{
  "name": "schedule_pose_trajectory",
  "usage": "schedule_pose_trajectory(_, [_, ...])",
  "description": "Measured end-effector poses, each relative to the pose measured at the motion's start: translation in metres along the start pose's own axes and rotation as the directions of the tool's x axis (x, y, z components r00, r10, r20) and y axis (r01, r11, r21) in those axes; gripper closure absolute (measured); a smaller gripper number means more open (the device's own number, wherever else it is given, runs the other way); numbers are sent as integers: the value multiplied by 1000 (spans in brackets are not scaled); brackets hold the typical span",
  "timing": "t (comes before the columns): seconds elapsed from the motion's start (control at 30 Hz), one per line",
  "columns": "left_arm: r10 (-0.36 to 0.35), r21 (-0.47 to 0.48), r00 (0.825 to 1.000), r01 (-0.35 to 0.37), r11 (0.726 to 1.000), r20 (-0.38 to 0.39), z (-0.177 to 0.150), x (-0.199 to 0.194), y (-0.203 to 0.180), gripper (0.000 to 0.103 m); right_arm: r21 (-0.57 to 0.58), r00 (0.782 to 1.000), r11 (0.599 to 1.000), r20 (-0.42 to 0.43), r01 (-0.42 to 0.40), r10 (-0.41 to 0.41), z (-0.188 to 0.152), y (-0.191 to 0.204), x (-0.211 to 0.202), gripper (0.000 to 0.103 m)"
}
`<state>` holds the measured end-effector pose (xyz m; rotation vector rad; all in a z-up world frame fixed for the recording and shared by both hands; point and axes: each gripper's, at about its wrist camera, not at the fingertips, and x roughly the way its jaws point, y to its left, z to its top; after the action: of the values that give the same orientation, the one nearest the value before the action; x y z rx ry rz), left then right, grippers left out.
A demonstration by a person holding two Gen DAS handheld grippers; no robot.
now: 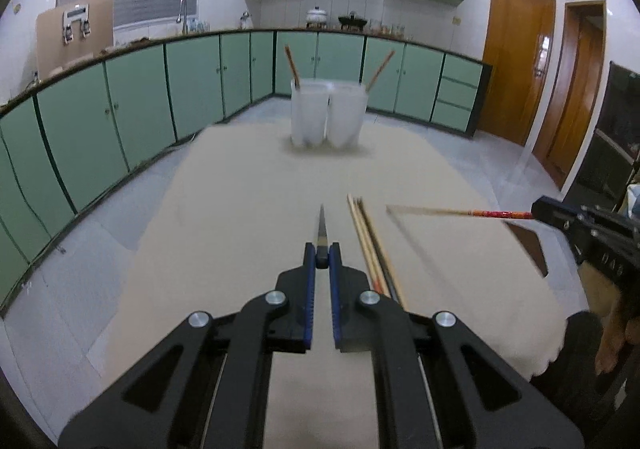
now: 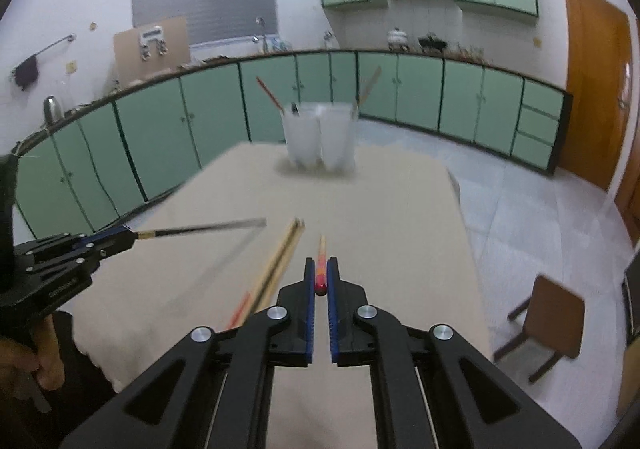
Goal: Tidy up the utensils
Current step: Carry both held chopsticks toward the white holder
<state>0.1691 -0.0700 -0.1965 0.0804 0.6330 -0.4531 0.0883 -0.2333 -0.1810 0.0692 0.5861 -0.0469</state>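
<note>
In the left wrist view, the left tool (image 1: 322, 255) is closed tightly on the end of a dark chopstick (image 1: 322, 223) that points forward over the surface (image 1: 240, 189), probably to aim it at the two white cups (image 1: 328, 113) near the far edge, while three loose chopsticks (image 1: 370, 241) lie near the near edge. In the right wrist view, the right tool (image 2: 320, 275) grips the red end of a chopstick (image 2: 321, 257) in the same way, held at its end, I think, so the tip can enter a cup first.
</note>
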Motion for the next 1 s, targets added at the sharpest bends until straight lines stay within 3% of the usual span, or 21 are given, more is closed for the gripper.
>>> schedule_pose_trajectory(0.17, [-40,21,999,40,999,11,40,-9,7,97,-40,999,998,-6,-44,44,59,-4,-5,97])
schedule_pose_trajectory(0.4, [-100,26,993,102,994,-60,88,9,22,97,-110,993,991,-98,-79,69,123,-8,34,97])
schedule_pose_trajectory(0.7, [-151,12,982,153,988,-117,137,32,34,97,-102,979,989,-184,-109,89,171,-11,67,98])
schedule_pose_trajectory(1.0, [-167,26,980,170,985,-106,188,33,32,97,-96,976,988,-189,-124,104,209,-10,57,98])
